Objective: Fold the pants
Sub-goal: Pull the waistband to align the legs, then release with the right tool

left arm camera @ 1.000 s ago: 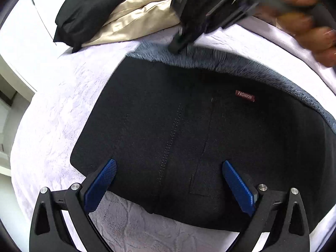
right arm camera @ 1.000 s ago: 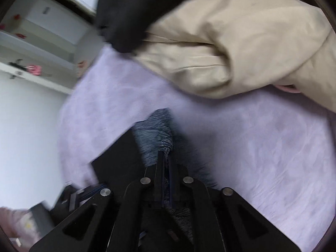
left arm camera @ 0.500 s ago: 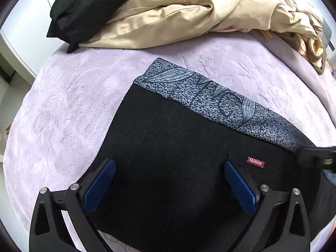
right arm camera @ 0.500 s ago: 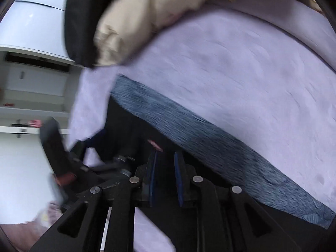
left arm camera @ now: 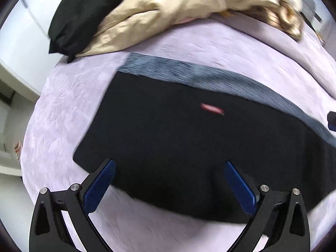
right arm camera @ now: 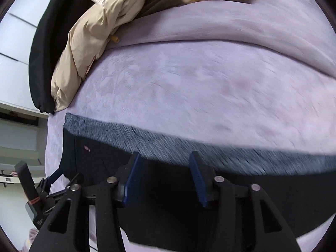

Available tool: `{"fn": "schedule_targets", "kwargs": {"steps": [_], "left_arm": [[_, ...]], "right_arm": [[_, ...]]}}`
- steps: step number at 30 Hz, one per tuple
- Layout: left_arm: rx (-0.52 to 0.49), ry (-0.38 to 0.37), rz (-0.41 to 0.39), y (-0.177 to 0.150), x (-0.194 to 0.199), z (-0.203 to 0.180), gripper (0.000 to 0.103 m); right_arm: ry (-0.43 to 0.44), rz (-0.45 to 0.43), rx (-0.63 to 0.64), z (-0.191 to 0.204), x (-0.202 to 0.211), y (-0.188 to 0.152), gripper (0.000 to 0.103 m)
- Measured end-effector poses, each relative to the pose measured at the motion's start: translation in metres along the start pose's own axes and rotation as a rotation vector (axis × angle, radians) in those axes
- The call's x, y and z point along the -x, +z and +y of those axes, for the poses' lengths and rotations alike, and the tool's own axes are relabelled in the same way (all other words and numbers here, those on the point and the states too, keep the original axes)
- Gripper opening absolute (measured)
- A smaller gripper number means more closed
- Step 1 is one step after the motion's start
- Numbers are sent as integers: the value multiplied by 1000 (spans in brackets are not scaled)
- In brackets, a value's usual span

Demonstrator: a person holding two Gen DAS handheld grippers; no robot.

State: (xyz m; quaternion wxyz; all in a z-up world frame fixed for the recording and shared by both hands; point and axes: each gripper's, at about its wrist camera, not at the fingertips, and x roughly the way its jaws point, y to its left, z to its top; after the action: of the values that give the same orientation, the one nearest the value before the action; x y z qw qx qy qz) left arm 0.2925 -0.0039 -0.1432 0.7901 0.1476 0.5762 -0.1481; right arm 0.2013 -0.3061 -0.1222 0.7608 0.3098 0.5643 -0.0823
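Observation:
Black pants [left arm camera: 178,138] with a grey patterned waistband [left arm camera: 210,77] and a small red label [left arm camera: 212,108] lie flat and folded on the lilac bedspread [left arm camera: 69,105]. My left gripper [left arm camera: 170,168] is wide open and empty, above the near edge of the pants. My right gripper [right arm camera: 166,159] is open and empty above the black cloth just below the waistband [right arm camera: 189,147]. The pants [right arm camera: 168,210] fill the lower right wrist view. The left gripper shows at the lower left of the right wrist view [right arm camera: 50,180].
A beige jacket [left arm camera: 168,12] and a black garment [left arm camera: 84,14] are piled at the far side of the bed; they also show in the right wrist view [right arm camera: 84,48]. White cupboards and shelves [right arm camera: 19,138] stand left of the bed.
My right gripper has let go of the waistband and opened, then drawn back over the pants. The left gripper stays open and has shifted slightly over the folded pants.

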Motion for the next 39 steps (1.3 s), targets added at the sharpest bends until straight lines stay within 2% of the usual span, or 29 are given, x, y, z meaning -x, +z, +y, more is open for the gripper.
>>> {"fn": "schedule_targets", "kwargs": {"steps": [9, 15, 20, 23, 27, 28, 29, 31, 36, 39], "left_arm": [[-219, -73, 96, -53, 42, -107, 103], [-330, -120, 147, -85, 67, -169, 103], [-393, -125, 149, -95, 76, -214, 103], [-397, -125, 138, -82, 70, -237, 103], [-426, -103, 112, -65, 50, -271, 103], [-428, -98, 109, -62, 46, -281, 103], [-425, -86, 106, -59, 40, -292, 103], [-421, -63, 114, -54, 28, -308, 103], [-414, -11, 143, -59, 6, -329, 103], [-406, -8, 145, -57, 4, -332, 103]], "right_arm": [[4, 18, -238, -98, 67, -107, 54], [10, -27, -390, -149, 104, -163, 54], [2, -83, -503, -189, 130, -197, 54], [5, -115, -577, -216, 139, -212, 54], [34, -160, -645, -244, 142, -219, 54], [46, -166, -646, -248, 140, -217, 52], [57, -168, -635, -250, 136, -213, 44], [65, -154, -589, -249, 124, -200, 40], [106, -122, -479, -234, 85, -165, 40], [55, -81, -404, -230, 61, -148, 40]]}}
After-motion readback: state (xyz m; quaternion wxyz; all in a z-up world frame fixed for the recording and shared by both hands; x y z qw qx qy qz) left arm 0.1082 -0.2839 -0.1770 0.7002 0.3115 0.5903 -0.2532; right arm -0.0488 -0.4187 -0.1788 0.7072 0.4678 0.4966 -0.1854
